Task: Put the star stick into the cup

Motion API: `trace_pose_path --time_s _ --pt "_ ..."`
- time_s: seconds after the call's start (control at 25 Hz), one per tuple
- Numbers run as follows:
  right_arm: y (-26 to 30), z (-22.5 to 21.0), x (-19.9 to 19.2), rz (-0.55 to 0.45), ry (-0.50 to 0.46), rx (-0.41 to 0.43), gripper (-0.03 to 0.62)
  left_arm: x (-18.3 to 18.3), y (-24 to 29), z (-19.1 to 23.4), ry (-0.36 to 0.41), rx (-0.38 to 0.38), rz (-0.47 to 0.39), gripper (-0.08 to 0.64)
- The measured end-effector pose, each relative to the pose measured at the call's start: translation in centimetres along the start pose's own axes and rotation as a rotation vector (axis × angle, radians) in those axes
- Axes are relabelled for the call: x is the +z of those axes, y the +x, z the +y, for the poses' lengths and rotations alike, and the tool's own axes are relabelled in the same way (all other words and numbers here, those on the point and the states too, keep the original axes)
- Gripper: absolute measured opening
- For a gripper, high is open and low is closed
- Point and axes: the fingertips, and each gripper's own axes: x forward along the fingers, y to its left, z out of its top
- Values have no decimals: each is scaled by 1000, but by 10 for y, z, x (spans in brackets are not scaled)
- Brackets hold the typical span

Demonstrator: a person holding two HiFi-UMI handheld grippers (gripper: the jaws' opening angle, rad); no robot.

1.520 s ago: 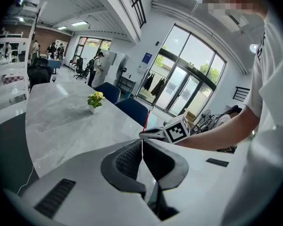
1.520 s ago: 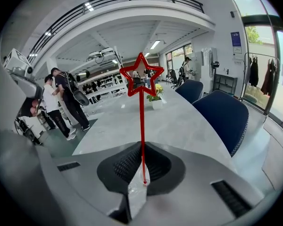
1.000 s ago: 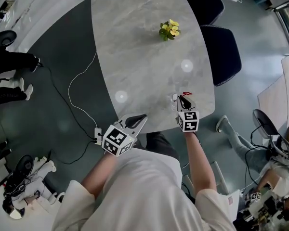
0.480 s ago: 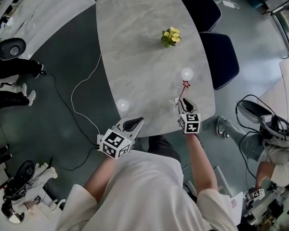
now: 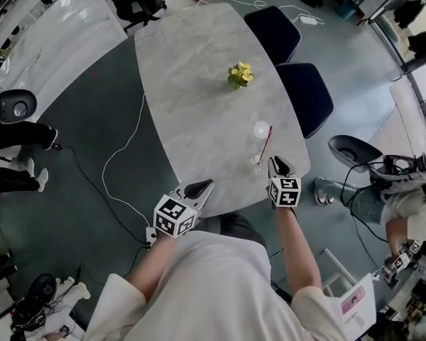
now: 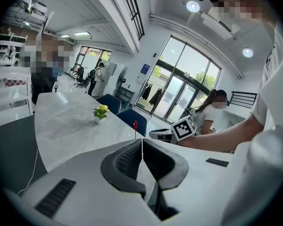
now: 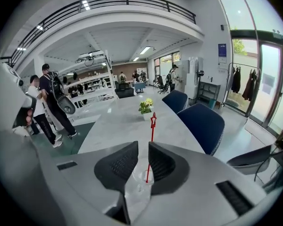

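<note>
**Star stick standing in the cup, right gripper just behind it**

The star stick [image 5: 264, 146] stands with its lower end inside the clear cup [image 5: 256, 163], near the table's [image 5: 199, 84] edge closest to the person. It leans away from the person, with the red star at the top. The right gripper [image 5: 275, 165] sits just behind the cup. In the right gripper view its jaws stand a narrow way apart, and the gap is clearly wider than the thin stick [image 7: 151, 145]. The stick and cup [image 7: 142, 177] show through that gap and seem to lie beyond the jaw tips, not pinched between them. The stick runs close to the inner edge of one jaw, and whether it touches there cannot be told. The left gripper [image 5: 204, 185] hovers at the near table edge, well apart from the cup. Its jaws are pressed together with nothing between them. A small pot of yellow flowers [image 5: 239, 74] stands farther up the table.

The placing appears done, so the step in hand is judged to be the release and withdrawal. To do it well:

- Keep the right jaws at least this far apart.
- Draw straight back along their own line, without sweeping sideways into the leaning stick.
- Avoid nudging the cup, which looks light and likely to tip.
</note>
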Motion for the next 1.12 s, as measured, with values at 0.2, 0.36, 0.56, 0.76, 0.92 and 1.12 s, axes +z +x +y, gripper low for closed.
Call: trace_pose_path --time_s 0.2,0.36,0.56,0.76,0.92,1.12 --pt "-51 9 23 -66 43 -56 60 8 -18 -6 -30 -85 -10 25" --pt "-87 23 32 -113 49 -90 57 11 -26 -4 -16 -128 -4 25" --pt "-133 36 41 -179 48 -133 55 17 -27 -11 61 -178 7 25" --pt "-185 43 51 -239 74 -162 52 36 -27 -38 108 -227 -17 23" --pt "-222 49 55 -276 68 -155 38 49 -24 -55 143 -243 -25 25" --pt "-260 38 51 -309 69 -143 26 64 -20 -83 147 -255 -56 25"
